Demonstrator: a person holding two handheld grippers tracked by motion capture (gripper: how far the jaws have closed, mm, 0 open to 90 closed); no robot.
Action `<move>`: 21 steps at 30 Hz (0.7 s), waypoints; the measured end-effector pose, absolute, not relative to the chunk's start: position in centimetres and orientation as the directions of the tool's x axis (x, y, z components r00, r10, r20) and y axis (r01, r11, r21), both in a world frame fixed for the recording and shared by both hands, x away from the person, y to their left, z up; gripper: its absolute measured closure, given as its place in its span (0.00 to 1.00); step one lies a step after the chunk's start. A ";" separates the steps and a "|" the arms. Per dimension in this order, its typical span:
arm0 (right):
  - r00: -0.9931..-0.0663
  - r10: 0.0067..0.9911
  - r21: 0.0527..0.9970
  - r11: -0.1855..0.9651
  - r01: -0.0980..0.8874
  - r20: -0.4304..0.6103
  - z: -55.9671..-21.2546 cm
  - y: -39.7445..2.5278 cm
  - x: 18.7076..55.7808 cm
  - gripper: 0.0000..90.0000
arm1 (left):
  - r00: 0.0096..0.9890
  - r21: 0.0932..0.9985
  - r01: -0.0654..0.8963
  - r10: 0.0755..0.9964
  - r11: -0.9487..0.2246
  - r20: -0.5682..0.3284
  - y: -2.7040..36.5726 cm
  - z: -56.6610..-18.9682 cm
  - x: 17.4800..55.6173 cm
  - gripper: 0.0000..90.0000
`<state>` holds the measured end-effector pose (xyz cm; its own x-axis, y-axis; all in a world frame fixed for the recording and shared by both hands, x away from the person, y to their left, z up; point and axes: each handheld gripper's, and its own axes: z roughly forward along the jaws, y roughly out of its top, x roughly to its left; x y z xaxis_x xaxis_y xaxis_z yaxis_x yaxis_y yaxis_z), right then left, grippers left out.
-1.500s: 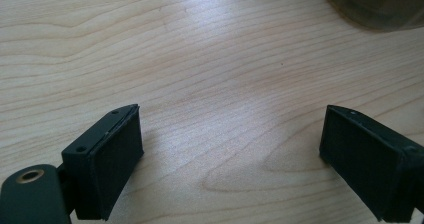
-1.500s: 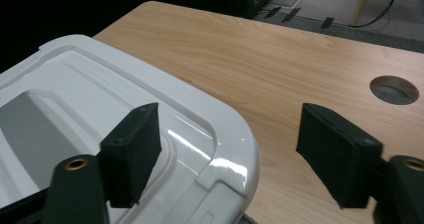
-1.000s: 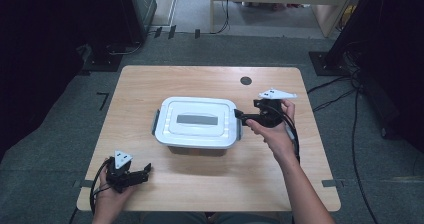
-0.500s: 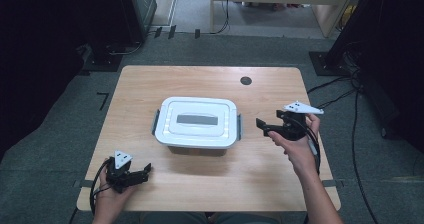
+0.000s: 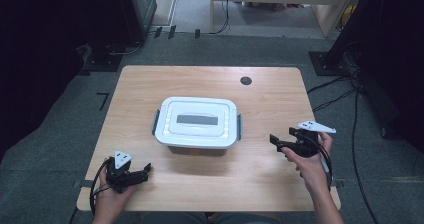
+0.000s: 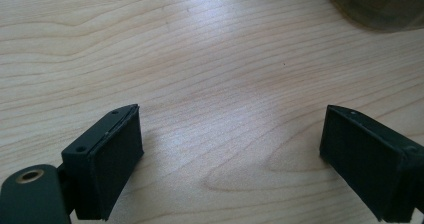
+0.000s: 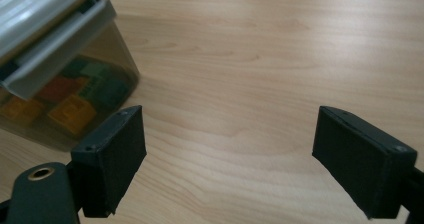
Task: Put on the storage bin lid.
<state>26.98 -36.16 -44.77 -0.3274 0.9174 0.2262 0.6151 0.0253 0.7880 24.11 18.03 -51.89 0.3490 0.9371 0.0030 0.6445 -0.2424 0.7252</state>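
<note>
Storage box (image 5: 198, 123) sits mid-counter (image 5: 210, 79), lid (image 5: 197, 117) on and side latches apparently down; coloured blocks (image 7: 70, 101) show through its clear wall. Right gripper (image 5: 278, 141) hovers just right of the box, jaws spread wide, empty. Left gripper (image 5: 145, 170) rests at the near-left counter edge, likewise open, well apart from the box. Judged step: between contacts. Next move likely needs a gripper brought squarely onto a latch.
</note>
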 end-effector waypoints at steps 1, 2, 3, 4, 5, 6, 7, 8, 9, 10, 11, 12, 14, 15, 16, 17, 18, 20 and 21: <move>-0.319 0.920 0.782 0.021 0.623 0.229 -45.2 -36.5 26.8 0.15 | 0.349 0.725 0.644 0.937 -0.242 0.003 18.0 -51.9 24.1 0.11; -0.316 0.922 0.780 0.025 0.626 0.224 -45.5 -36.7 26.6 0.15 | 0.349 0.725 0.645 0.937 -0.243 0.003 18.0 -51.9 24.1 0.11; -0.310 0.926 0.775 0.029 0.631 0.218 -45.8 -36.9 26.5 0.15 | 0.349 0.725 0.645 0.937 -0.243 0.003 18.0 -51.9 24.1 0.11; -0.303 0.927 0.769 0.026 0.639 0.220 -46.2 -37.2 26.3 0.15 | 0.349 0.725 0.644 0.937 -0.242 0.003 18.0 -51.9 24.1 0.11; -0.298 0.929 0.763 0.025 0.645 0.221 -46.5 -37.5 26.1 0.15 | 0.349 0.725 0.644 0.937 -0.242 0.003 18.0 -51.9 24.1 0.11; -0.295 0.930 0.760 0.024 0.649 0.222 -46.7 -37.7 25.9 0.15 | 0.349 0.725 0.644 0.937 -0.242 0.003 18.0 -51.9 24.1 0.11; -0.288 0.931 0.757 0.020 0.654 0.224 -47.0 -37.9 25.7 0.15 | 0.348 0.725 0.645 0.938 -0.241 0.003 18.0 -51.9 24.1 0.11; -0.282 0.932 0.754 0.016 0.657 0.226 -47.3 -38.2 25.5 0.15 | 0.347 0.725 0.645 0.938 -0.241 0.003 18.0 -51.9 24.1 0.11; -0.276 0.934 0.749 0.013 0.663 0.228 -47.6 -38.5 25.2 0.15 | 0.347 0.725 0.645 0.938 -0.241 0.003 18.0 -51.9 24.1 0.11; -0.269 0.936 0.745 0.011 0.666 0.227 -47.9 -38.7 25.0 0.15 | 0.347 0.725 0.645 0.938 -0.241 0.003 18.0 -51.9 24.1 0.11; -0.263 0.938 0.742 0.008 0.671 0.228 -48.2 -38.9 24.8 0.15 | 0.347 0.725 0.645 0.938 -0.241 0.003 18.0 -51.9 24.1 0.11; -0.259 0.939 0.738 0.008 0.674 0.227 -48.5 -39.1 24.6 0.15 | 0.347 0.725 0.645 0.938 -0.241 0.003 18.0 -51.9 24.1 0.11; -0.255 0.941 0.732 0.010 0.681 0.223 -48.9 -39.4 24.3 0.15 | 0.347 0.725 0.645 0.938 -0.241 0.003 18.0 -51.9 24.1 0.11; -0.254 0.941 0.729 0.012 0.684 0.224 -49.1 -39.6 24.2 0.15 | 0.347 0.725 0.645 0.938 -0.241 0.003 18.0 -51.9 24.1 0.11; -0.252 0.942 0.726 0.013 0.687 0.222 -49.3 -39.7 24.0 0.15 | 0.347 0.725 0.645 0.938 -0.241 0.003 18.0 -51.9 24.1 0.11; -0.248 0.943 0.724 0.011 0.690 0.222 -49.5 -39.8 23.8 0.15 | 0.347 0.725 0.645 0.938 -0.241 0.003 18.0 -51.9 24.1 0.11; -0.246 0.943 0.724 0.009 0.690 0.223 -49.8 -39.9 23.6 0.15 | 0.347 0.725 0.645 0.938 -0.241 0.003 18.0 -51.9 24.1 0.11; -0.237 0.947 0.719 0.008 0.695 0.218 -50.2 -40.1 23.3 0.15 | 0.347 0.725 0.645 0.938 -0.241 0.003 18.0 -51.9 24.1 0.11; -0.235 0.947 0.716 0.008 0.698 0.218 -50.4 -40.2 23.1 0.15 | 0.347 0.725 0.645 0.938 -0.241 0.003 18.0 -51.9 24.1 0.11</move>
<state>23.11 -40.22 -50.42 -0.2346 0.9472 0.2184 0.6983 0.0079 0.7158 24.09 18.02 -51.89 0.3469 0.9379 0.0027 0.6452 -0.2408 0.7251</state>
